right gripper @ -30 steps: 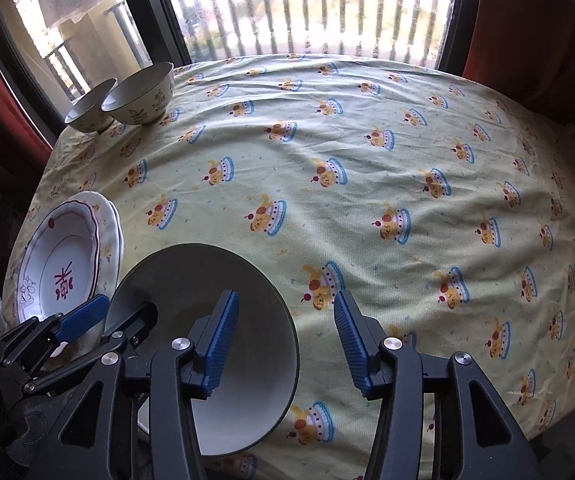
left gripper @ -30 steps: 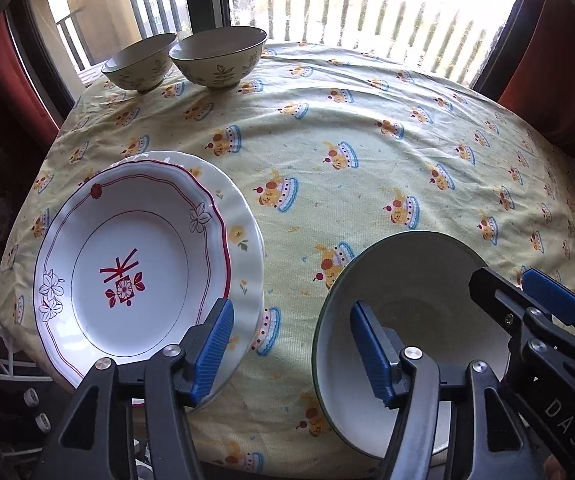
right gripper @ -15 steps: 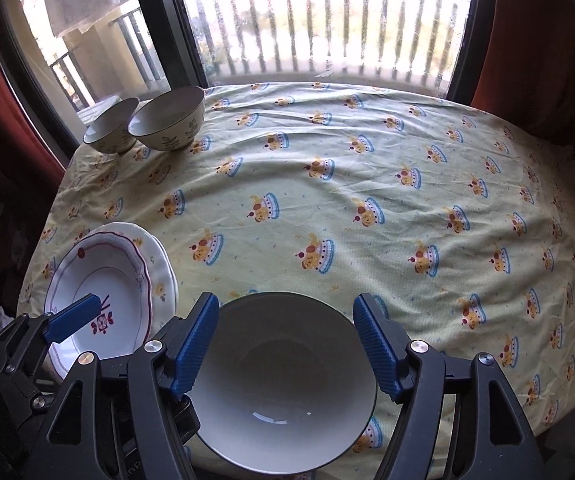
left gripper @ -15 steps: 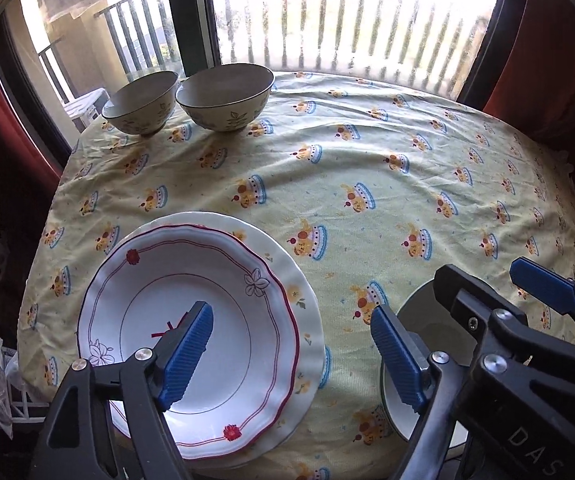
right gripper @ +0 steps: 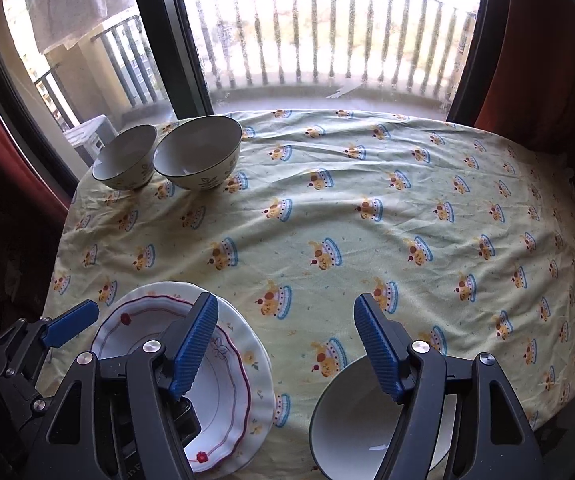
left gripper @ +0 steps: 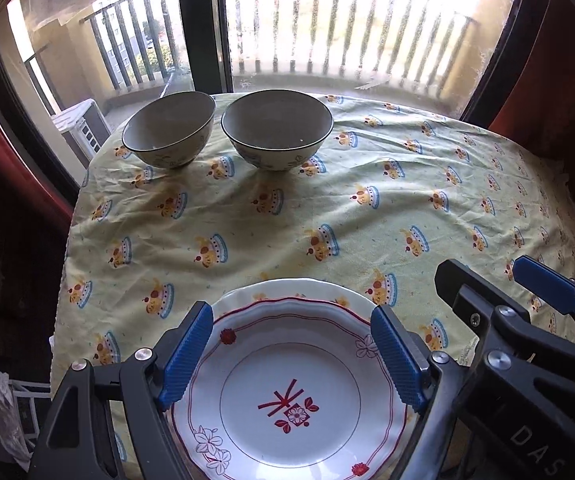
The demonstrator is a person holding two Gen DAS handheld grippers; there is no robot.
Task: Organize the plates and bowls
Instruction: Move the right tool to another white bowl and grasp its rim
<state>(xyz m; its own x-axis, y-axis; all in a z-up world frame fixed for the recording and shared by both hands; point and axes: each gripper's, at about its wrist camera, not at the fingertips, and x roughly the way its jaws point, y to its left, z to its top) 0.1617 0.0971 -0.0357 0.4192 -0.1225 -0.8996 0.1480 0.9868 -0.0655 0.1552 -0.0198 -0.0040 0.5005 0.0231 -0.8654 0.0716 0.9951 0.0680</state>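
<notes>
Both hand-held grippers' ribbed blue pads (left gripper: 395,356) gape empty above glossy scalloped plate (left gripper: 291,392), round bowl (right gripper: 351,416)

The left tool (left gripper: 291,354) hangs with its blue pads wide apart above the red-patterned plate (left gripper: 287,392), which lies on a larger pale plate (left gripper: 299,289) at the near edge of the worktop (left gripper: 367,216); nothing is pinched between the pads. At the far left corner of the worktop two bowls (left gripper: 168,134) (left gripper: 277,128) stand upright just beside each other. At the near right edge the right tool (left gripper: 491,284) shows from the side, its two arms parted over the yellow cloth.
</notes>
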